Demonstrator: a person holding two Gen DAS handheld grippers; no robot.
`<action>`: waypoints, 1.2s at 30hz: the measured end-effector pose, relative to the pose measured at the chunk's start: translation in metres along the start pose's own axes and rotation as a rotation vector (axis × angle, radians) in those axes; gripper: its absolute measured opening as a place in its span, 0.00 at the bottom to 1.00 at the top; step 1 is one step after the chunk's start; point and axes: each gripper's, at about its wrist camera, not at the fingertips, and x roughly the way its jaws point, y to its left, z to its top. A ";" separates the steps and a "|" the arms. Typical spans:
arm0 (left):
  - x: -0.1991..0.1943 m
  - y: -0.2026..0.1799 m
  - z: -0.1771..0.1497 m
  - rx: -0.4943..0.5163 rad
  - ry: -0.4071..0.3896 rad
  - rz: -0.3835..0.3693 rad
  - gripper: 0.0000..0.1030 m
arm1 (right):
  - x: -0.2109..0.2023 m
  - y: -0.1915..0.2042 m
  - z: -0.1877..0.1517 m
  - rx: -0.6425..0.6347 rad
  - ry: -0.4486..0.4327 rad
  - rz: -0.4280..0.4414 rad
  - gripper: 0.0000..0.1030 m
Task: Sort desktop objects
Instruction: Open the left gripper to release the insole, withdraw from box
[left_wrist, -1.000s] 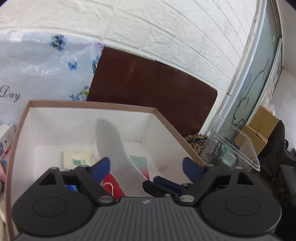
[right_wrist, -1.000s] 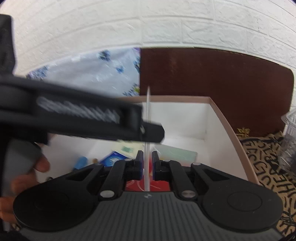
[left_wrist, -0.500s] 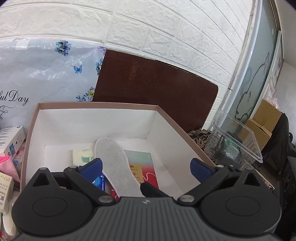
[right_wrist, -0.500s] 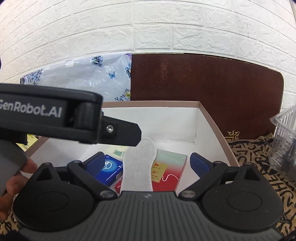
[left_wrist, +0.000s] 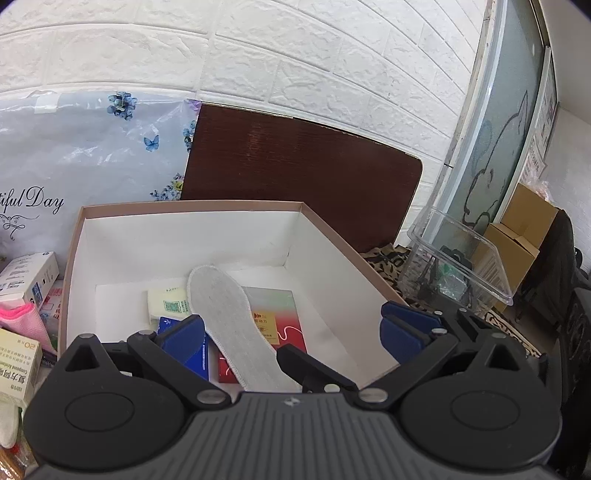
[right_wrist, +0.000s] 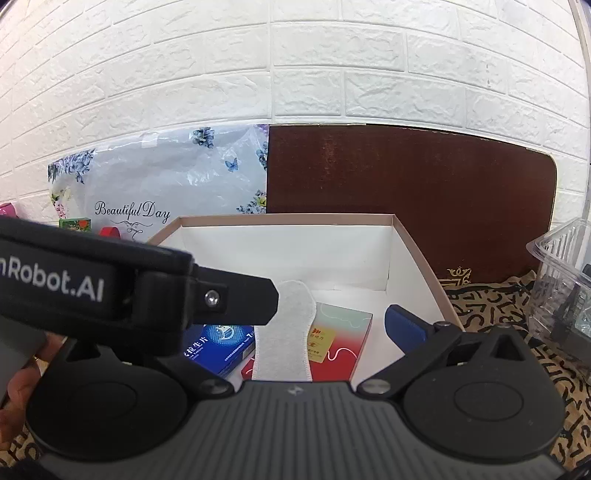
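Lying flat in box (left_wrist: 110, 236): insole (left_wrist: 236, 325), released atop red packet (right_wrist: 343, 343). Left gripper (left_wrist: 291, 328), right gripper (right_wrist: 295, 332) spread wide, empty. Remaining, likely: boxes (left_wrist: 26, 277) outside on left.

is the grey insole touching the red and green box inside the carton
Touching. The left wrist view shows the insole lying flat across the red and green box, covering part of its face with no gap; the right wrist view agrees.

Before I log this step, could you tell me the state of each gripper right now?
Left gripper: open, holding nothing.
Right gripper: open, just released; the grey insole lies in the box.
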 end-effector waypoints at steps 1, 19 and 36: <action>-0.002 -0.001 -0.001 -0.002 0.001 0.003 1.00 | -0.001 0.001 0.000 0.000 0.000 0.000 0.98; -0.060 -0.010 -0.032 -0.016 -0.035 0.024 1.00 | -0.047 0.030 -0.004 -0.006 -0.021 0.054 0.98; -0.136 0.031 -0.091 -0.153 -0.098 0.122 1.00 | -0.074 0.106 -0.029 -0.080 0.005 0.216 0.98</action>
